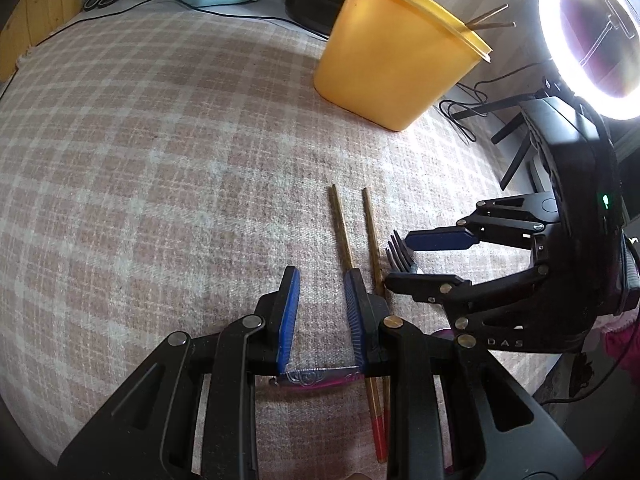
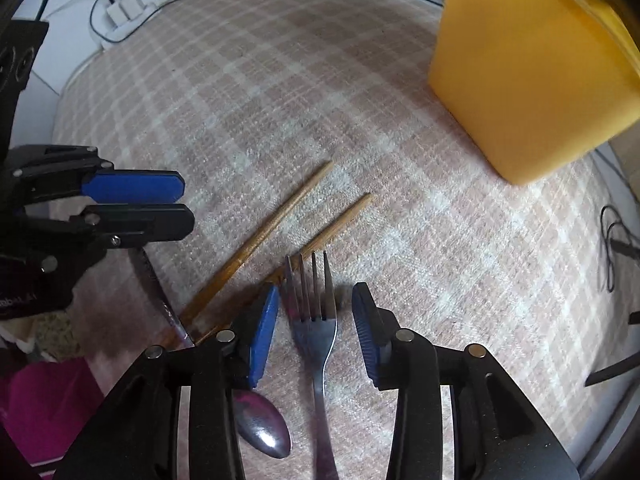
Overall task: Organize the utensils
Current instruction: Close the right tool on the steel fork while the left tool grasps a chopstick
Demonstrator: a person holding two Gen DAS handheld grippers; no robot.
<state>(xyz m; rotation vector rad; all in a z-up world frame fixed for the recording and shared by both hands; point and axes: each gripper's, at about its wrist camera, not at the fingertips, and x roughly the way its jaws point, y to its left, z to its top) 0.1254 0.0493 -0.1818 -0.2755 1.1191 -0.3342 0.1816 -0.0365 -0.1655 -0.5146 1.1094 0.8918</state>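
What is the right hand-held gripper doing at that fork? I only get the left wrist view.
Observer: The right hand-held gripper straddles the silver metal fork, with both blue pads clear of it.
Operator: Anything nearby I'm missing?
Observer: A silver metal spoon lies beside the fork, its bowl partly behind one finger of that gripper.
Operator: Where does its handle go?
Observer: It crosses the two wooden chopsticks and runs toward the left hand-held gripper.
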